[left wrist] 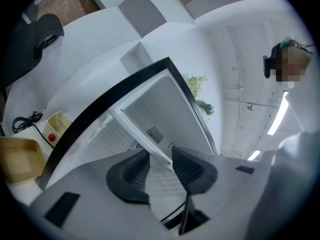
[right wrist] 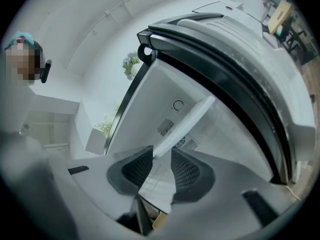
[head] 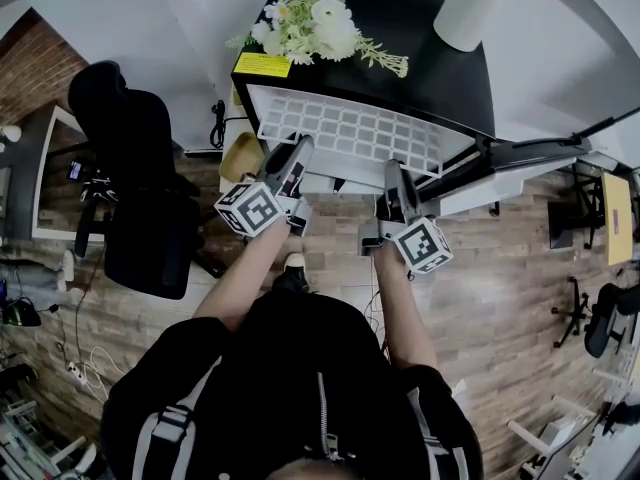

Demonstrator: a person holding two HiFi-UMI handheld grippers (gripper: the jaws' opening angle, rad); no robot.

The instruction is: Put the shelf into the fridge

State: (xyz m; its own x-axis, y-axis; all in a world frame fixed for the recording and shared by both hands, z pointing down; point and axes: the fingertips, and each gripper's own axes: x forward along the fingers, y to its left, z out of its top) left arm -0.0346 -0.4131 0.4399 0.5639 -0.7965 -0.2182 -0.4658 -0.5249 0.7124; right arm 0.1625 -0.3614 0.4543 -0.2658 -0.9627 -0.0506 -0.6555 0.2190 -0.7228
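Observation:
A white grid shelf (head: 345, 133) lies half inside the open black fridge (head: 440, 68), its near edge sticking out toward me. My left gripper (head: 298, 158) grips that edge at its left end and my right gripper (head: 392, 180) at its right. In the left gripper view the shelf's white rim (left wrist: 131, 129) runs between the dark pads of the left gripper (left wrist: 160, 159), with the fridge's white interior (left wrist: 160, 104) behind. In the right gripper view the rim (right wrist: 192, 116) runs in between the ribbed pads of the right gripper (right wrist: 161, 161). Both grippers are shut on the shelf.
The fridge door (head: 510, 173) stands swung open to the right. A bunch of white flowers (head: 315, 23) sits on top of the fridge. A black office chair (head: 140, 198) stands at the left, with a tan box (head: 243, 156) and a cable (head: 218, 118) beside the fridge.

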